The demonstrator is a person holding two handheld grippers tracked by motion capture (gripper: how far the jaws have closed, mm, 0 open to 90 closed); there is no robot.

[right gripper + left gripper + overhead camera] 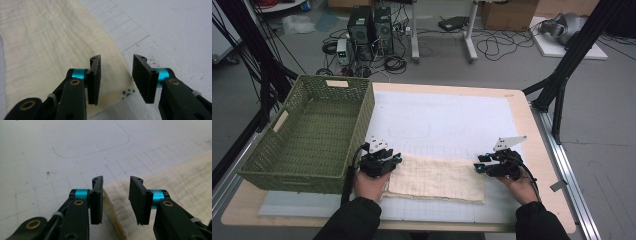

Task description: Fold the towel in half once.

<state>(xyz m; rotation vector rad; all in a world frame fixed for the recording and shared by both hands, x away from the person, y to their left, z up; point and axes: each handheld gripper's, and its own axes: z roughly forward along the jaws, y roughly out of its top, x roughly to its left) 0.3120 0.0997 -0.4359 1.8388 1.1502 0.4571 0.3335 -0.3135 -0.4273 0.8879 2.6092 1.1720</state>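
A folded cream cloth [437, 178] lies flat on the white gridded mat [447, 122], near the person's edge of the table [537, 145]. It is a long rectangle running left to right, with its near edge showing stacked layers.

The left gripper [396, 159] sits at the cloth's left end, held in the left hand [371, 184]. In the left gripper view its 2 black jaws stand partly open, and the cloth's [175, 182] rounded corner fold lies on the mat below the gap; the pads do not press on it, so nothing is held. A yellowish inner layer shows along that fold.

The right gripper [479, 164] sits at the cloth's right end, in the right hand [522, 187]. In the right gripper view its jaws are also partly open, above the corner of the cloth [50, 37], where a few small blue dots of a print peek out from a lower layer. The pads are clear of the fabric here too.

A green woven basket [312, 135] stands on the left part of the table, just beside the left gripper and the cloth's left end. Beyond the table, 2 computer towers [371, 27] and loose cables lie on the grey floor.
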